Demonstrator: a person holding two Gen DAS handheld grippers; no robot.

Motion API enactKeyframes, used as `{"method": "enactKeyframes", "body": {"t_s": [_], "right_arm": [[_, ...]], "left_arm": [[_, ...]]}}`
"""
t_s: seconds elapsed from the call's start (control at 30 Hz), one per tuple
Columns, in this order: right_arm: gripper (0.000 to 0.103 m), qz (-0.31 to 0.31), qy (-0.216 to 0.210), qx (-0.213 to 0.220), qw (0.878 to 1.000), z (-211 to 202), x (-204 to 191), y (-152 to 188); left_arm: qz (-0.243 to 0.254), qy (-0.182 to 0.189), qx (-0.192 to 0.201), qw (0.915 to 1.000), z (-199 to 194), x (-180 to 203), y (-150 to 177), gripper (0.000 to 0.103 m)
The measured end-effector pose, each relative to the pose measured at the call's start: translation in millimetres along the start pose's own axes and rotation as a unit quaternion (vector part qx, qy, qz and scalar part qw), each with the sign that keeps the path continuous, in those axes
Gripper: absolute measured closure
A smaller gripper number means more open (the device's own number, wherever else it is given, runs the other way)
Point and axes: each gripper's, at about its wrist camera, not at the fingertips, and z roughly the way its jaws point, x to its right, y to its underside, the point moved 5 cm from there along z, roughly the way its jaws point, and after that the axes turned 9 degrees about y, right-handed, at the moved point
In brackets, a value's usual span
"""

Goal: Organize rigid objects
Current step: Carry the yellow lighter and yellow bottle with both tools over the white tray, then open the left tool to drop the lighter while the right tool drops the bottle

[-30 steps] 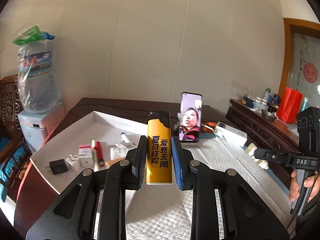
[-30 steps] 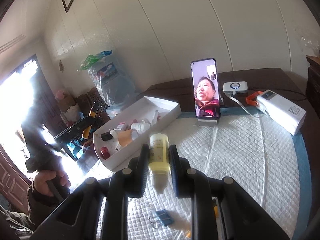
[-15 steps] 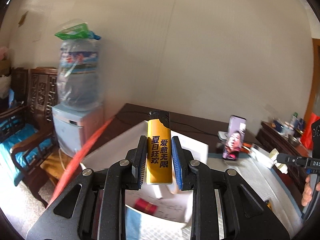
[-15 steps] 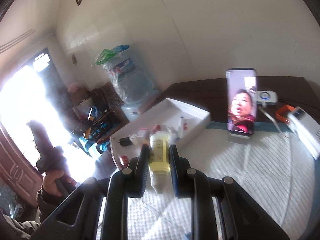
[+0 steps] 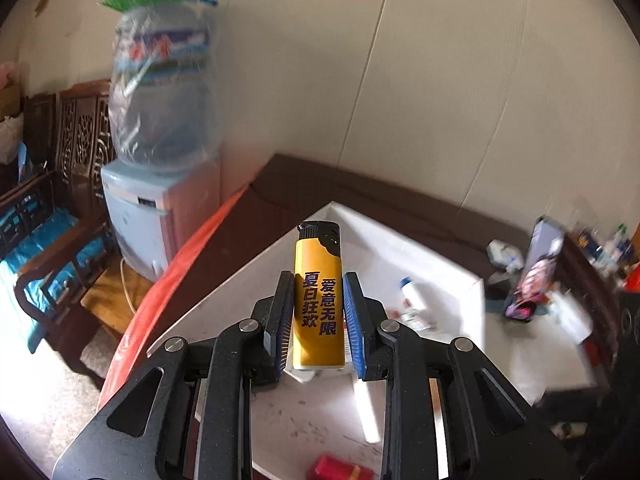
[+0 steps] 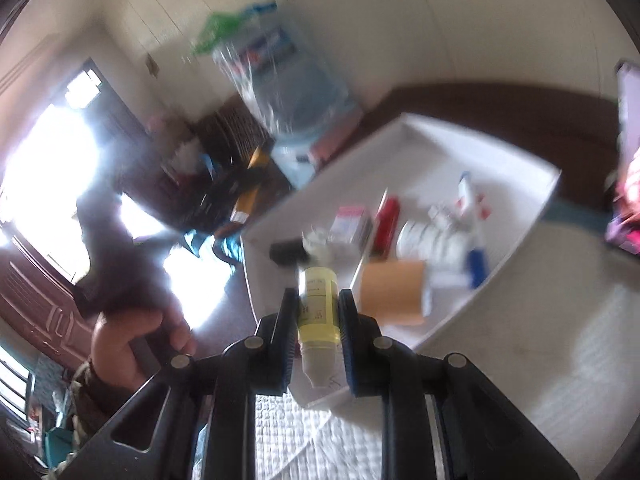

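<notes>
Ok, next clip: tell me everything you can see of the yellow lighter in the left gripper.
The yellow lighter stands upright, clamped at its lower half between the two blue-padded fingers of the left gripper. Its body looks like glossy plastic, yellow with dark Chinese characters in two vertical columns, topped by a black cap. Only the pads touch it. It hangs above the white tray, near the tray's corner, its base clear of the floor.

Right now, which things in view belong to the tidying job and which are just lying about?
Job:
- yellow lighter, held in the left tongs
- small yellow bottle, held in the right tongs
- white tray with small items inside

Lying about:
- water dispenser
- phone on a stand
- wooden chair
</notes>
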Motion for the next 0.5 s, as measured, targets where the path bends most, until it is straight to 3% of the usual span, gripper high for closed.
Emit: {"method": "enactKeyframes", "body": {"t_s": [0.17,0.33,0.37,0.4,0.43,0.47,0.5], "right_arm": [[0.085,-0.007,0.012,-0.031,0.999,40,-9,17],[0.083,-0.034,0.043,-0.005,0.998,42,-14,21],[0.074,-0.038,0.044,0.000,0.998,40,-15,20],[0.046,-0.039,0.043,0.003,0.998,38,-15,20],[0.027,-0.038,0.037,0.002,0.999,36,-16,20],[0.001,-0.037,0.031,0.000,0.999,35,-16,20],[0.000,-0.036,0.029,0.006,0.999,32,-16,21]], "left_arm": [[-0.005,-0.018,-0.034,0.9993,33,-7,9,0.079],[-0.012,-0.041,-0.046,0.9980,42,-11,15,0.077],[-0.009,-0.044,-0.036,0.9983,39,-10,14,0.062],[-0.006,-0.049,-0.024,0.9985,34,-9,13,0.044],[-0.003,-0.059,-0.011,0.9982,30,-9,10,0.006],[0.001,-0.066,0.008,0.9978,23,-8,7,0.000],[0.006,-0.070,0.026,0.9972,16,-7,4,0.000]]}}
